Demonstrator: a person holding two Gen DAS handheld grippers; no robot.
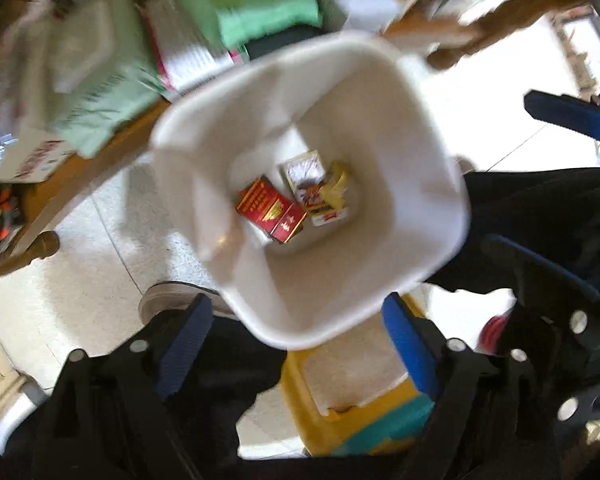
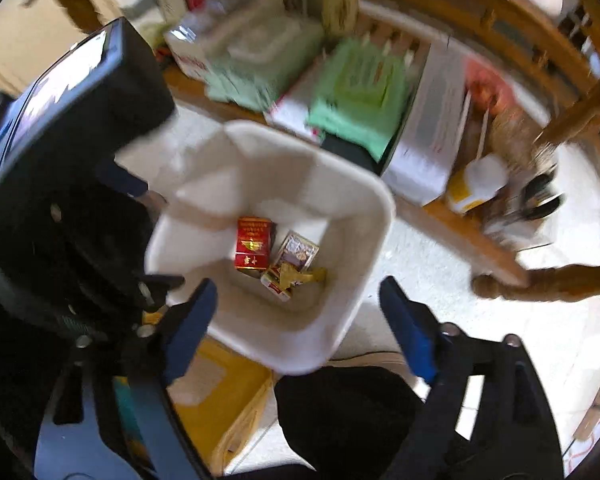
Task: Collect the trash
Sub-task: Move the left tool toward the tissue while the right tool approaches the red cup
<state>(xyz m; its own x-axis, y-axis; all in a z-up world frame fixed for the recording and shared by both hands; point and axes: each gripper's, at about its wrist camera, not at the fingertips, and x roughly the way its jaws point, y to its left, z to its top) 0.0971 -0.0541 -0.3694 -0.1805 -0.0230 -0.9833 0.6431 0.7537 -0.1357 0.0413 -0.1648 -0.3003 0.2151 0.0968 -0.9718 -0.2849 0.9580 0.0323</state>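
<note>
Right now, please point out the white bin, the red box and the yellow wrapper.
white bin (image 1: 432, 128): left wrist view, rim.
red box (image 2: 253, 245): right wrist view, top face.
yellow wrapper (image 2: 300, 276): right wrist view, crumpled middle.

Below my left tool and my right tool stands the white square plastic bin on the pale tiled floor. In the bin lie a red cardboard box and, touching its side, a crumpled printed wrapper. Behind the bin, the low wooden shelf carries green folded bags (beside a white carton). A yellow box sits on the floor nearer me.
</note>
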